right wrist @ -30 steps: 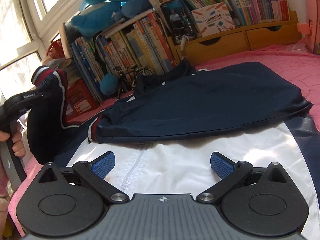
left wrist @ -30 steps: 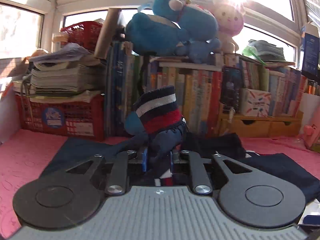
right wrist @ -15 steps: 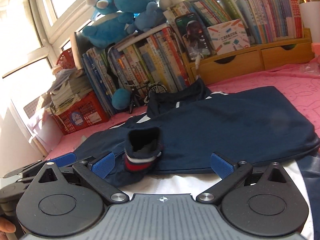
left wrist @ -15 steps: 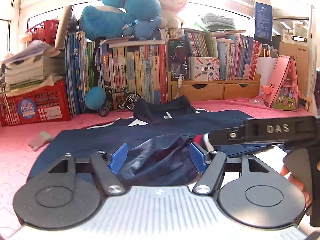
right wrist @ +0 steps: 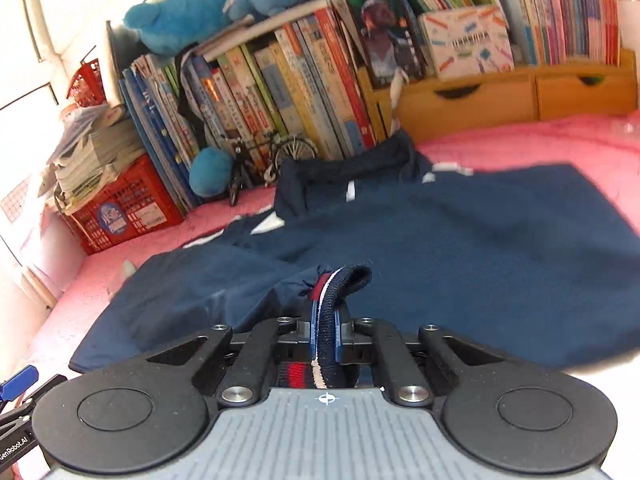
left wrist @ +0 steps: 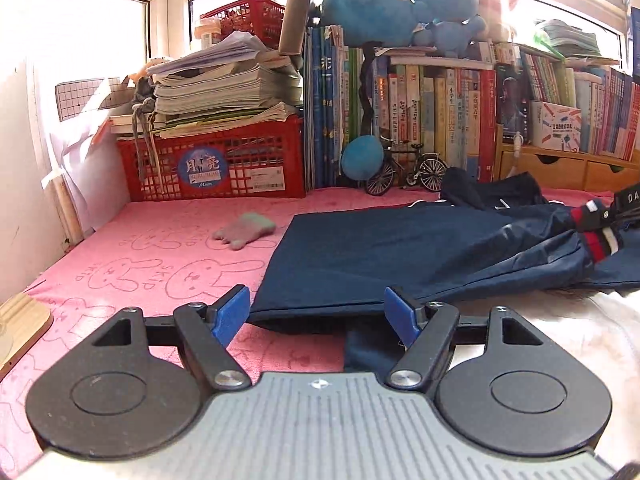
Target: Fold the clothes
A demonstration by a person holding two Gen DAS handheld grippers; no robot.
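The navy jacket point(right wrist: 460, 248) lies on the pink bed point(left wrist: 160, 256), its sides folded in, the right gripper point(right wrist: 325, 320) clamped on the striped cuff point(right wrist: 344, 280), the left gripper point(left wrist: 316, 314) spread empty; further folding likely remains.

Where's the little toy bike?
In the left wrist view the toy bike stands on the pink cover, against the books, beside a blue ball.

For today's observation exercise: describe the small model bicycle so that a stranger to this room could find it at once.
Start at the long row of upright books behind the pink bedspread. At their foot, right of the red crate, stands the model bicycle beside a blue ball. It is the only black, spoked, wheeled thing there.
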